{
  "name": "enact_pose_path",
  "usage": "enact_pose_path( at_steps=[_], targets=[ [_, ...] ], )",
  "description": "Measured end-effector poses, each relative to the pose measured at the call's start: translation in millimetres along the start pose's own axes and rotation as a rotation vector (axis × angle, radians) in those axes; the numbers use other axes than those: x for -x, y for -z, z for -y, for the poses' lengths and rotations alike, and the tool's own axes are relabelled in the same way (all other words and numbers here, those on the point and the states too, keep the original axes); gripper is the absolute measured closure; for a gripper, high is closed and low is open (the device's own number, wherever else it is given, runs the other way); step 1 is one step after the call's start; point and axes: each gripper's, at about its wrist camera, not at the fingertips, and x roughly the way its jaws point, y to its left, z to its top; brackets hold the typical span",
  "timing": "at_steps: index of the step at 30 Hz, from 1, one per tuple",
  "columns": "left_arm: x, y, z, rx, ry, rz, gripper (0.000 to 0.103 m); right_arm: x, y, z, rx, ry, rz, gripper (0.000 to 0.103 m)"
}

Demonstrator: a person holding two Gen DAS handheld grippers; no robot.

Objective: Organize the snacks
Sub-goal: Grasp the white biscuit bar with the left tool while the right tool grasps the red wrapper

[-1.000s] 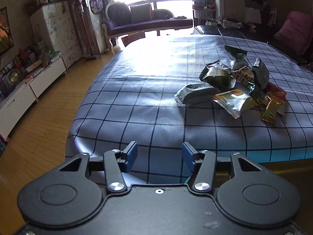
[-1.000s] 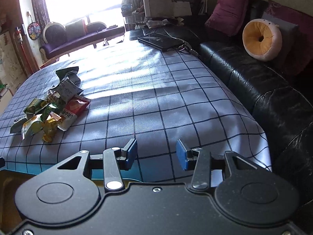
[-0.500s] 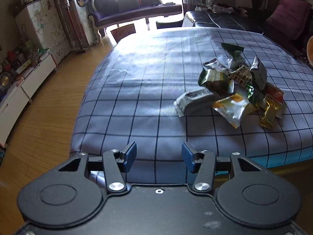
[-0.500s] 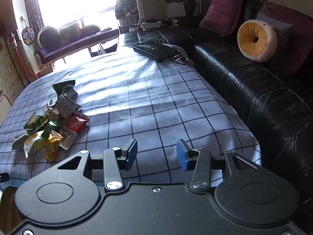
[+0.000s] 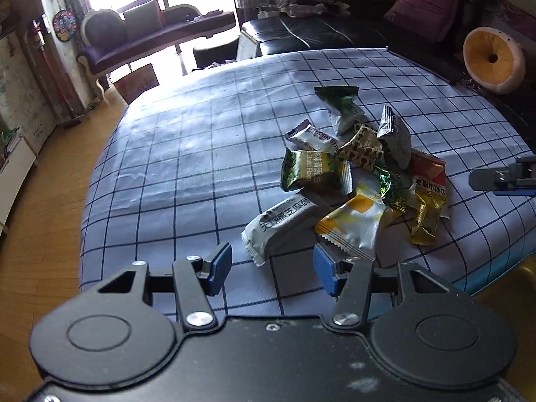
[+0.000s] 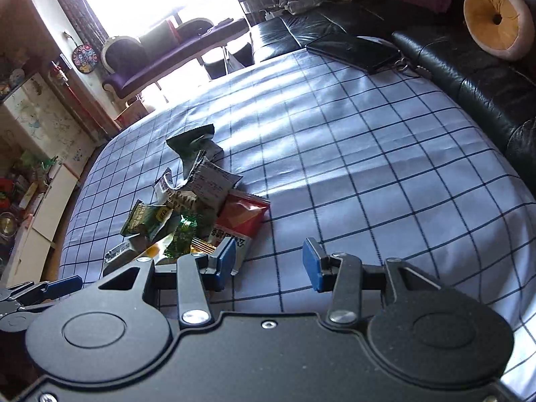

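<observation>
A pile of several snack packets lies on the blue checked tablecloth. Nearest my left gripper are a grey-white bar packet and a yellow-silver packet. The left gripper is open and empty, just short of them. The pile also shows in the right wrist view, with a red packet by the left fingertip. My right gripper is open and empty beside the pile. Its tip shows at the right edge of the left wrist view.
A black leather sofa runs along the table's right side with a round yellow cushion and a dark laptop. A purple couch stands by the window. Wood floor lies to the left.
Both grippers have moved forward and lower towards the snack pile, which now looms larger. Both stay open and empty. The right gripper has swung left towards the pile.
</observation>
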Motion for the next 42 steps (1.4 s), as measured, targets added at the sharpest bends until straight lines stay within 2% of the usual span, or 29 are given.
enact_pose_path(
  at_steps=[2,6,11,17,23,26,30,32,34,40,42],
  targets=[
    [-7,-4,-3,-0.029,0.023,-0.005,0.046,-10,-3,-6,-0.005,-0.005,-0.01,0.051],
    [-19,-10,-6,-0.078,0.008,0.011,0.046,-27,-7,-13,-0.02,-0.011,-0.039,0.051],
    [-35,-17,-6,-0.118,0.025,0.009,0.046,-45,-9,-20,-0.035,0.004,-0.067,0.05],
    [-50,-17,-7,-0.065,0.046,-0.004,0.044,-53,-7,-36,0.034,0.058,-0.04,0.046],
    [-54,-15,-11,-0.026,0.046,0.0,0.036,-60,1,-55,0.155,0.131,-0.015,0.042],
    [-53,-14,-16,-0.001,0.064,-0.013,0.036,-61,6,-60,0.216,0.153,0.004,0.044],
    [-54,-17,-18,0.023,0.067,-0.024,0.036,-54,5,-47,0.221,0.129,0.017,0.056],
    [-54,-17,-16,0.031,0.06,-0.026,0.037,-50,2,-37,0.183,0.088,0.009,0.057],
    [-54,-17,-15,0.044,0.055,-0.029,0.037,-45,-1,-28,0.143,0.082,0.013,0.057],
    [-56,-23,-14,0.096,0.035,-0.056,0.037,-32,0,-7,0.108,0.142,0.033,0.057],
    [-57,-28,-12,0.109,0.033,-0.076,0.043,-28,2,1,0.092,0.144,0.03,0.057]
  ],
)
